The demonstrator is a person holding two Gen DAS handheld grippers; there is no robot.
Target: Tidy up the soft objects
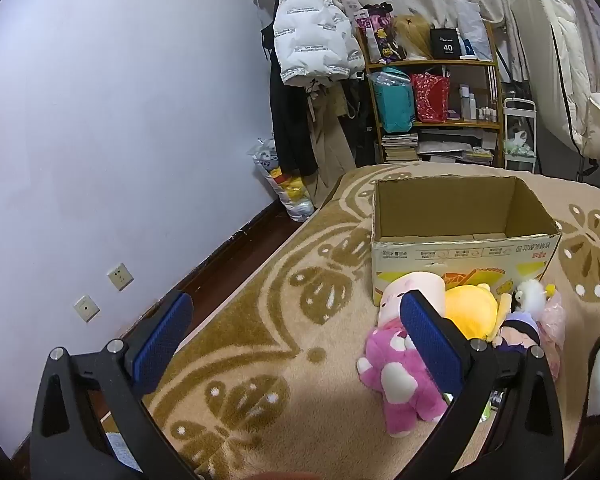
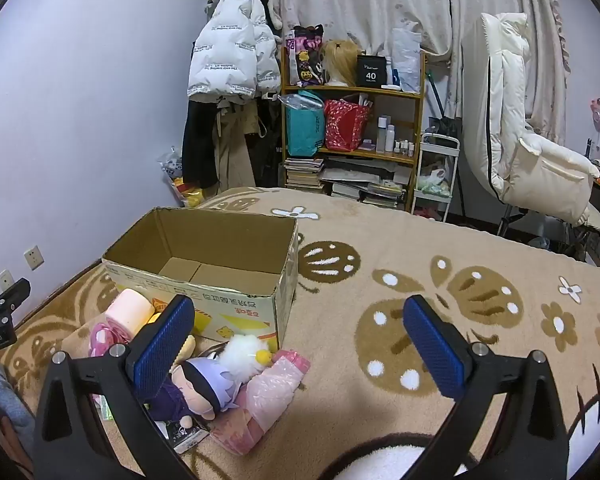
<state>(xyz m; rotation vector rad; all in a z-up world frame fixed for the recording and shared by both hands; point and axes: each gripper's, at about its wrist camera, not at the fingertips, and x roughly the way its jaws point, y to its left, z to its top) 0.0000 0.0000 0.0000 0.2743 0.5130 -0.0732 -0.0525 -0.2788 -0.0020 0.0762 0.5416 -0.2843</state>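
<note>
- The left tool is held fully spread and empty, tilted downward over the patterned blanket; nothing lies between its blue pads.
- The right tool is likewise spread wide and empty, and is aimed at bare blanket to the right of the toys.
- A cardboard box is set on the bed with its top flaps gone and its inside empty, so it is judged to be the place meant for the soft things.
- The toys are heaped just in front of the box's near wall, probably so that each can be lifted in with a short move.
- In the heap, a pink plush is seen nearest the left tool, with a yellow plush behind it.
- A purple-haired doll, a white fluffy toy and a pink wrapped bundle lie nearest the right tool.
- No toy has yet been placed in the box; the task is judged to be at its start.
</note>
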